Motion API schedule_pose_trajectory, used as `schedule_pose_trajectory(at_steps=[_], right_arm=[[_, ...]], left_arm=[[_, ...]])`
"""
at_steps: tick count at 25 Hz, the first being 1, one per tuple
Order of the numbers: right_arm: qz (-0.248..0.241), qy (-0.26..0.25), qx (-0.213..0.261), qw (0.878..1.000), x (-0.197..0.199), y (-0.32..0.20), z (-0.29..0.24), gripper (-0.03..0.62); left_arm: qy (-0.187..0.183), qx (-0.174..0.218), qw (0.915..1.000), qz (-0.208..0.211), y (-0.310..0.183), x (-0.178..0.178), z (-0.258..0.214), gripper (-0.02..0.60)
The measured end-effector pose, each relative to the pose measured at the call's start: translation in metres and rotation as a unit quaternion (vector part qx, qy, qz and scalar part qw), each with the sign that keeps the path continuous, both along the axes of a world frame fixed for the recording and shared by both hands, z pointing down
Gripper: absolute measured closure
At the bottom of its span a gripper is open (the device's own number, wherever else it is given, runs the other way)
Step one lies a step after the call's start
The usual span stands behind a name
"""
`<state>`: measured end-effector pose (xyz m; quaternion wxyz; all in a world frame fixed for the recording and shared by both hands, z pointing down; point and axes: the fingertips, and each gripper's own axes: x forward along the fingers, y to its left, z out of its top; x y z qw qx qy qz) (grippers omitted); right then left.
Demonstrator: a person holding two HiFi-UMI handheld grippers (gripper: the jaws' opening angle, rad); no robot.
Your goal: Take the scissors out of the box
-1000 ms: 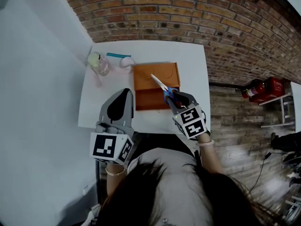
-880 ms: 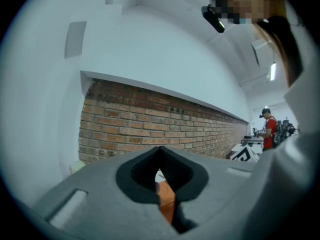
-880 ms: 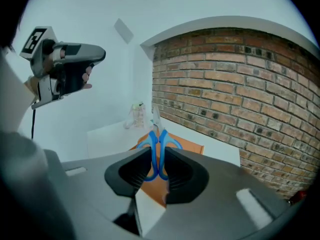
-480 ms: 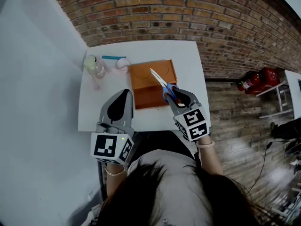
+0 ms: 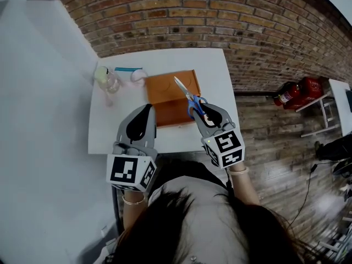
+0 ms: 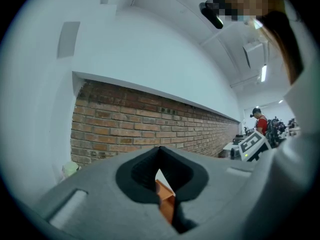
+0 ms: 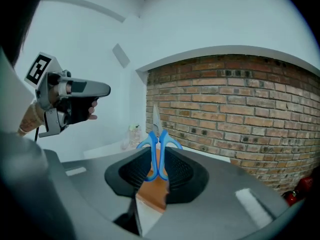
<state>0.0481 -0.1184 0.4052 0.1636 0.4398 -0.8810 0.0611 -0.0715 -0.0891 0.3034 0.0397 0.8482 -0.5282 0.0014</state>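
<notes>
The scissors (image 5: 188, 98) have blue handles and a silver blade that points up and away. My right gripper (image 5: 198, 110) is shut on the handles and holds them in the air over the right side of the open orange box (image 5: 165, 95). In the right gripper view the scissors (image 7: 145, 142) stand upright between the pads, with the box (image 7: 152, 191) below. My left gripper (image 5: 145, 112) hovers at the box's near left corner, shut and empty. A sliver of the box (image 6: 166, 198) shows through the slit of my left gripper (image 6: 160, 156).
The white table (image 5: 214, 70) stands against a brick wall (image 5: 220, 15). On its far left are a small bottle with a pale green cap (image 5: 105, 77), a blue stick (image 5: 124, 69) and a round pale dish (image 5: 137, 77). Red fire extinguishers (image 5: 294, 92) lie on the floor at right.
My right gripper has risen with the scissors, whose blade now tilts more upright above the box. My left gripper has shifted only a little beside the box.
</notes>
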Motion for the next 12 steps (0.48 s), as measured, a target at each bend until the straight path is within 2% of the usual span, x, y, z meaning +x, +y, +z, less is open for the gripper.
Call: schedule_pose_trajectory(at_steps=[12], right_arm=[[-0.04, -0.023, 0.024, 0.999, 0.021, 0.008, -0.025, 0.5]], left_arm=[[0.011, 0.0, 0.9992, -0.037, 0.008, 0.032, -0.005, 0.583]])
